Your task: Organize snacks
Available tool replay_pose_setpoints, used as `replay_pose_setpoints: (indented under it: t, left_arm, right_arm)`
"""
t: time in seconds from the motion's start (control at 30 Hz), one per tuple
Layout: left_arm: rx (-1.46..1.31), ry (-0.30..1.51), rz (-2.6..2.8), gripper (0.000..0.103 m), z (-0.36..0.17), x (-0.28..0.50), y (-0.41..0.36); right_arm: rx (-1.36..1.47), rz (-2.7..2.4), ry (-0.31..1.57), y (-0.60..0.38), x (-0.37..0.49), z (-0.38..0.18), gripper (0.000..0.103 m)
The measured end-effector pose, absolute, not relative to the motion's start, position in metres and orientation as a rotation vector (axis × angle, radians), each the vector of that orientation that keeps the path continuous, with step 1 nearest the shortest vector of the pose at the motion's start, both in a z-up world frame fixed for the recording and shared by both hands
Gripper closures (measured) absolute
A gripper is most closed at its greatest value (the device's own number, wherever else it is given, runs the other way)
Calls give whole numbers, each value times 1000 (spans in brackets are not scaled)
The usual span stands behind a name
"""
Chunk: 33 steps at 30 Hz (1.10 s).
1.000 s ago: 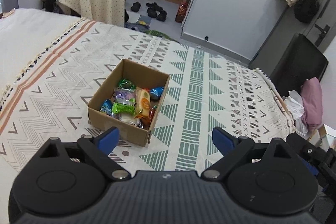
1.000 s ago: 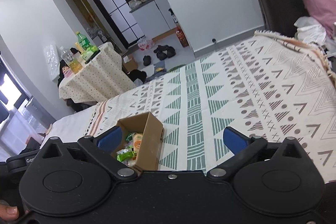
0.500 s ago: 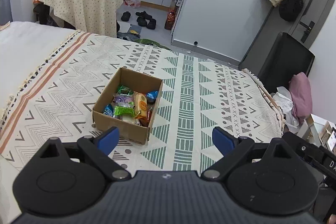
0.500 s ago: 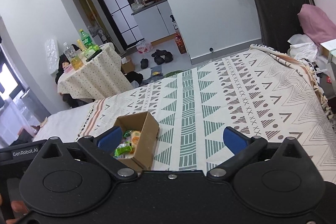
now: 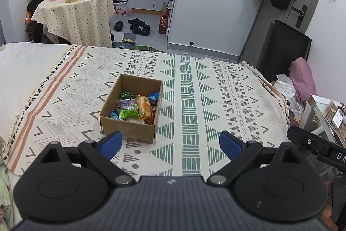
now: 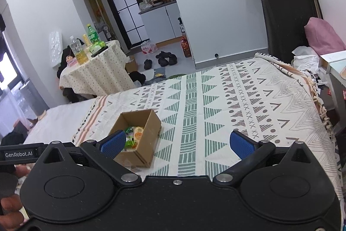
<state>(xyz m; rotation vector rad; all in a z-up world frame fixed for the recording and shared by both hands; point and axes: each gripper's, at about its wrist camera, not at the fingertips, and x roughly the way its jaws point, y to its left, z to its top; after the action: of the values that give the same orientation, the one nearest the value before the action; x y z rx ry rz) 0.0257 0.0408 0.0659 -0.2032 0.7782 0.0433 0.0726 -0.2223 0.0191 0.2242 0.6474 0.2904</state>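
Both tools (image 5: pixel 170 143) (image 6: pixel 177 143) gape, snack box (image 5: pixel 129 131) ahead-left, prob. untouched.

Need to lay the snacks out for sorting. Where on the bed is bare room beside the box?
The cardboard box sits on the patterned blanket, full of wrapped snacks. Blanket is bare to the box's right across to the fringed edge, and beyond the box toward the foot. Left is bare too, out to the orange stripes. Only the box interior is crowded.

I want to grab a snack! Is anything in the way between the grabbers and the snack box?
Nothing visible is. Only bare patterned blanket lies between the open left gripper, the open right gripper and the cardboard box; its top is open.
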Motion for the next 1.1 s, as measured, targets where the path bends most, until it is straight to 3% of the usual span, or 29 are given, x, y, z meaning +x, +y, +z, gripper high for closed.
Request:
replay_pose_setpoints:
  t: [1.1]
  left_arm:
    - [-115, 787, 43, 7, 53, -1, 35]
  right_arm:
    - [178, 317, 665, -232, 42, 9, 0]
